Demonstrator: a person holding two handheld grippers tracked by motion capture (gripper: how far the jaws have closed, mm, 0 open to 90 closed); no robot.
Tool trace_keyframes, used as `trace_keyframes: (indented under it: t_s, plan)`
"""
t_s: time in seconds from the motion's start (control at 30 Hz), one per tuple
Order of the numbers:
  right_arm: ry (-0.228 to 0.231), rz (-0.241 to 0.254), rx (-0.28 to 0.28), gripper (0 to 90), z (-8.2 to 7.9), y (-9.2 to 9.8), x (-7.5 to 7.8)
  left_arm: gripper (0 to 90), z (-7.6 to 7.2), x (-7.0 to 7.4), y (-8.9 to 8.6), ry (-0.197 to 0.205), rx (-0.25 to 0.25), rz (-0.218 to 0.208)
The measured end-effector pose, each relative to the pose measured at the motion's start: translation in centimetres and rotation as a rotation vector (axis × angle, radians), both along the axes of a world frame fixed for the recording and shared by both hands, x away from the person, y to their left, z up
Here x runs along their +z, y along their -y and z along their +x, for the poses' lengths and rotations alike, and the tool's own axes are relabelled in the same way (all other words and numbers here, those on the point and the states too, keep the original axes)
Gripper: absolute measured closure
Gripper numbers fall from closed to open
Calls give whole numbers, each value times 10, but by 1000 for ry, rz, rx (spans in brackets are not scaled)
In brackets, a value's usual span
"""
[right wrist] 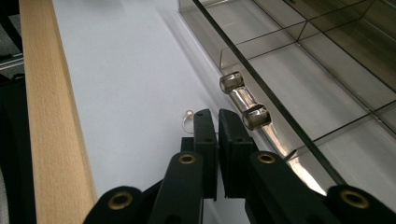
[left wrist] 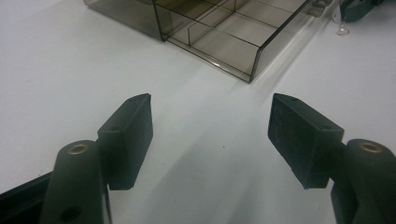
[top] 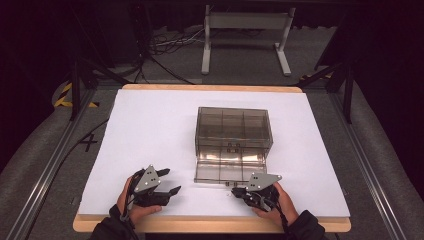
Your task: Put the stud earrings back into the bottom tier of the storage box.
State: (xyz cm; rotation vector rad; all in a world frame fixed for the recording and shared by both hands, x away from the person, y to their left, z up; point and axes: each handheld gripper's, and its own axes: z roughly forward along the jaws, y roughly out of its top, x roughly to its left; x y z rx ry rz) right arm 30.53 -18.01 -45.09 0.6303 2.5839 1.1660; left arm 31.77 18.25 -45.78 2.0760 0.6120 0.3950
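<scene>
A smoky clear drawer box (top: 233, 127) stands mid-table with its lower drawer (top: 225, 171) pulled out toward me. The drawer's compartments (left wrist: 224, 35) look bare. My right gripper (top: 236, 191) is shut just in front of the drawer; its closed jaws (right wrist: 217, 119) lie beside the clear drawer handle (right wrist: 243, 100), with nothing seen between them. A small pearl ring (right wrist: 187, 116) lies on the white sheet right against the outer side of one jaw. It also appears as a tiny ring (left wrist: 342, 30) near the drawer's corner. My left gripper (top: 170, 181) rests open at the front left, its jaws (left wrist: 210, 126) wide apart over bare sheet.
A white sheet (top: 150, 130) covers the wooden tabletop, whose bare edge (right wrist: 51, 116) runs close to the right gripper. Metal rails (top: 55, 160) flank the table. A grey stand (top: 245, 40) and cables sit on the floor beyond.
</scene>
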Motion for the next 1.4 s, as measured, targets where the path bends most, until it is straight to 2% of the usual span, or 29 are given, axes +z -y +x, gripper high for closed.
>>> trace_keyframes:
  t_s: [0.37,0.77,1.13,1.4]
  plan:
    - [55,44,4,867,-7,5,21,318,0,0,0,2,2,3]
    - [112,75,-14,867,-4,10,40,318,0,0,0,0,4,5]
    - [142,91,-28,867,2,13,50,318,0,0,0,1,7,9]
    - [136,103,-40,867,12,10,52,318,0,0,0,0,4,6]
